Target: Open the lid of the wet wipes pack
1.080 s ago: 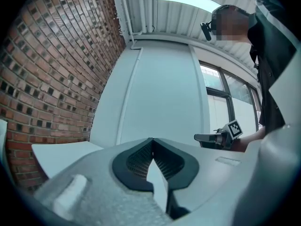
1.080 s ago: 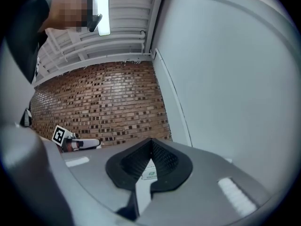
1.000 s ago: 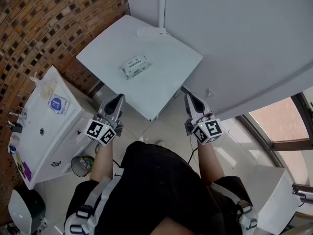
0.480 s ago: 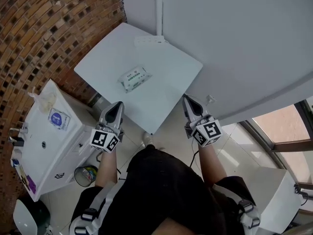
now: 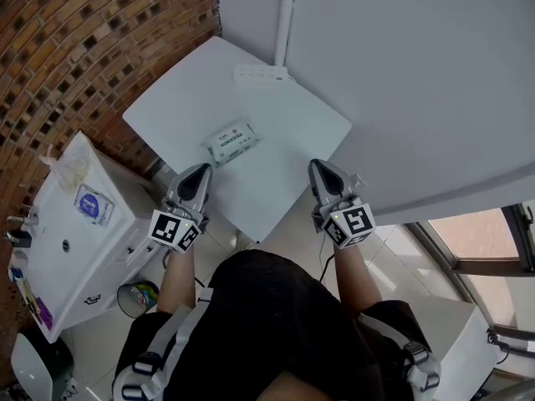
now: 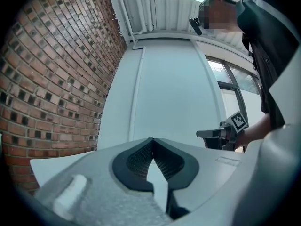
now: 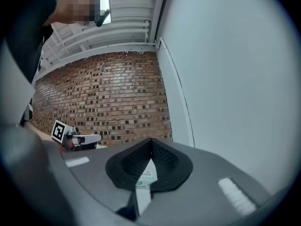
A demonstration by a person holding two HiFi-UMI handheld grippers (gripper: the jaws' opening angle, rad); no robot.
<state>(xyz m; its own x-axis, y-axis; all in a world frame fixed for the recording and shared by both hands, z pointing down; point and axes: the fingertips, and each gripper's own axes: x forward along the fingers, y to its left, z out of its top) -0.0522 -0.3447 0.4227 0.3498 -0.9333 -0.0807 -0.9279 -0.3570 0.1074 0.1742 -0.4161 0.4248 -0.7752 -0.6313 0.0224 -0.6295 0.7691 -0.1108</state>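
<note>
Wet wipes pack (image 5: 231,140) lies flat on the white table (image 5: 292,115), a little left of the middle and slanted to the table's edges, with a power strip (image 5: 262,74) well beyond it at the far edge. Its lid looks closed, though the pack is too small in the head view to make out the flap's lip or hinge.

Both claws hover at the near side of the table, pointing level toward it. The left claw (image 5: 201,172) is near the pack but apart from it. The right claw (image 5: 318,170) stands further off, over the near right edge. Each claw is clenched, its ribbed pads meeting at the tips with nothing gripped between them, as the left gripper view (image 6: 151,141) and the right gripper view (image 7: 150,142) both show.

The step in hand reads as the approach, so opening has not yet begun. To do it well, both claws should spread before they reach the pack. One claw, likely the left since it is closer, would best press or pinch the pack's body away from the lid. A soft, light pack will probably slide or lift off the table if only the flap is pulled. The other claw should come in low, catch the free lip of the lid rather than its hinge side, and swing it up about the hinge in an arc
</note>
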